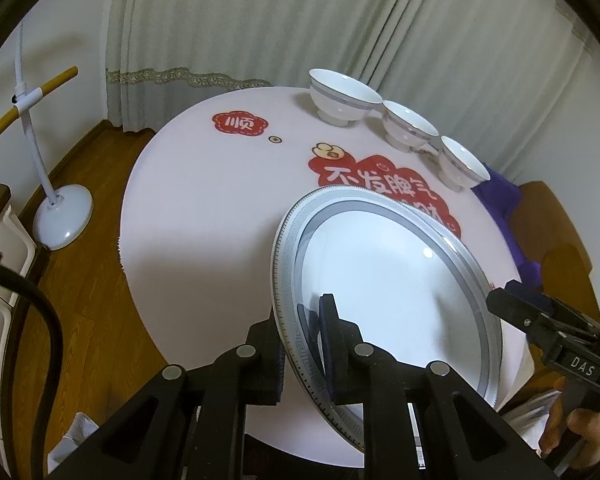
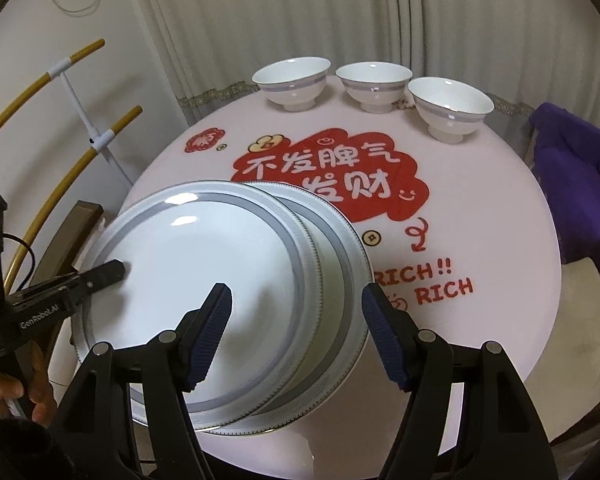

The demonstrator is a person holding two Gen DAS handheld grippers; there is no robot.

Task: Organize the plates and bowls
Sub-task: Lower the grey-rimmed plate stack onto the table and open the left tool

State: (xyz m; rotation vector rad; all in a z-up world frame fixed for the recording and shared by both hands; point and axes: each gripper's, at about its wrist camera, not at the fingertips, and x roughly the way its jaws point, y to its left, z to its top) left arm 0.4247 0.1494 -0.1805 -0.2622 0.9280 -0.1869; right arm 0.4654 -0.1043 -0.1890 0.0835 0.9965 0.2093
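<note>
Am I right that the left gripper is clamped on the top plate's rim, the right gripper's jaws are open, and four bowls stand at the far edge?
Not quite: three bowls stand at the far edge, not four, as the right wrist view shows: left bowl, middle bowl, right bowl. The rest holds: the left gripper is clamped on the top plate's rim, and the right gripper's jaws are open.

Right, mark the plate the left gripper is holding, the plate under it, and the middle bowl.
Held plate [image 2: 204,256]: right wrist view, on its white centre.
Lower plate [image 2: 340,264]: right wrist view, on its exposed grey band at the right.
Middle bowl [image 2: 374,92]: right wrist view, on its outer wall below the rim.
</note>
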